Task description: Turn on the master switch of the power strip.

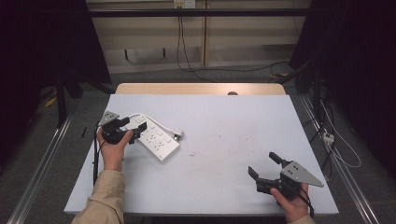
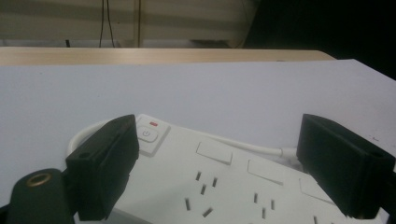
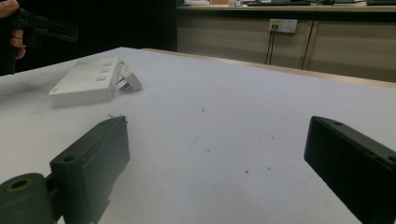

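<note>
A white power strip lies flat on the white table at the left, its cable looped behind it and its plug beside its far edge. My left gripper hovers over the strip's switch end, open. In the left gripper view the jaws stand wide, with the power strip and its power button between and below them, and the pads are not pressing on it. My right gripper rests open near the front right, nothing between its jaws; the strip lies far off.
A bare wooden strip borders the table's far edge. Cables hang from a wall socket and run over the floor behind. A small white adapter lies on the floor to the right. Metal rails flank both sides.
</note>
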